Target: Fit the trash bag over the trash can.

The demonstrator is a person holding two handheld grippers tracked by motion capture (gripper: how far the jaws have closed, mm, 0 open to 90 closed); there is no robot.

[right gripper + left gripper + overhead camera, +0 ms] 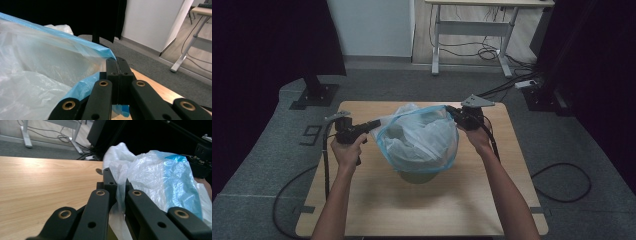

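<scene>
A translucent white plastic bag (419, 137) with a blue rim is stretched open over a grey-green bin (417, 176) in the middle of the wooden table (377, 210). My left gripper (374, 124) is shut on the bag's left edge. In the left gripper view the film (155, 170) is pinched between the black jaws of that gripper (117, 180). My right gripper (451, 111) is shut on the blue rim at the bag's far right. The right gripper view shows its jaws (117, 61) pressed together on the blue edge of the bag (37, 70). The bag hides most of the bin.
Bare tabletop lies in front of the bin and at both sides. Beyond the table stand a black stand base (314, 95) at the left and a desk frame (472, 30) with loose cables on the floor. A cable loop (562, 182) lies at the right.
</scene>
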